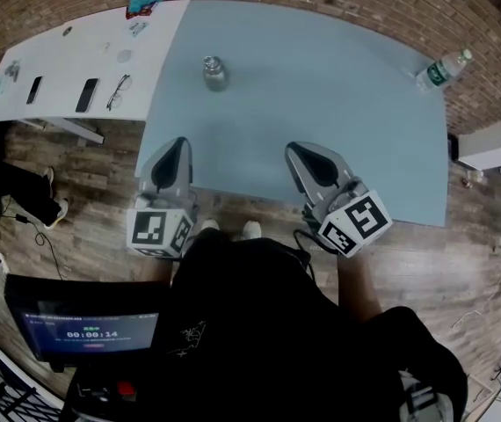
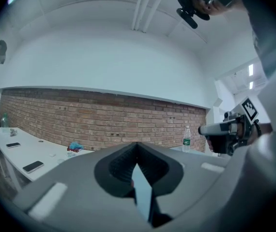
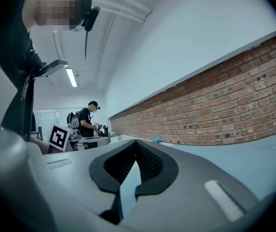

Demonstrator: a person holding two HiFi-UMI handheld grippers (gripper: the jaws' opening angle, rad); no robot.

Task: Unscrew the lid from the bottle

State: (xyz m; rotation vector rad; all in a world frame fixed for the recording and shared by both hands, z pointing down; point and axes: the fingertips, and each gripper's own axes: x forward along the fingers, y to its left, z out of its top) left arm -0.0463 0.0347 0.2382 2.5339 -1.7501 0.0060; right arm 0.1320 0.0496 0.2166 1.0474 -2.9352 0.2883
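Observation:
A small grey bottle with a lid (image 1: 214, 73) stands upright on the blue-grey table (image 1: 321, 95), towards its far left. Both grippers hover over the near edge of the table, well short of the bottle. My left gripper (image 1: 178, 142) is shut with nothing between its jaws, and so is my right gripper (image 1: 293, 150). In the left gripper view the shut jaws (image 2: 137, 147) hide the small bottle, and the right gripper (image 2: 223, 130) shows off to the side. In the right gripper view the jaws (image 3: 137, 144) meet at the tips over bare table.
A clear plastic water bottle (image 1: 444, 69) stands at the table's far right corner. A white table (image 1: 66, 69) to the left carries phones, glasses (image 1: 119, 90) and a blue object (image 1: 142, 5). A brick wall runs behind. A screen (image 1: 88, 328) sits near my left. Another person (image 3: 86, 121) stands far off.

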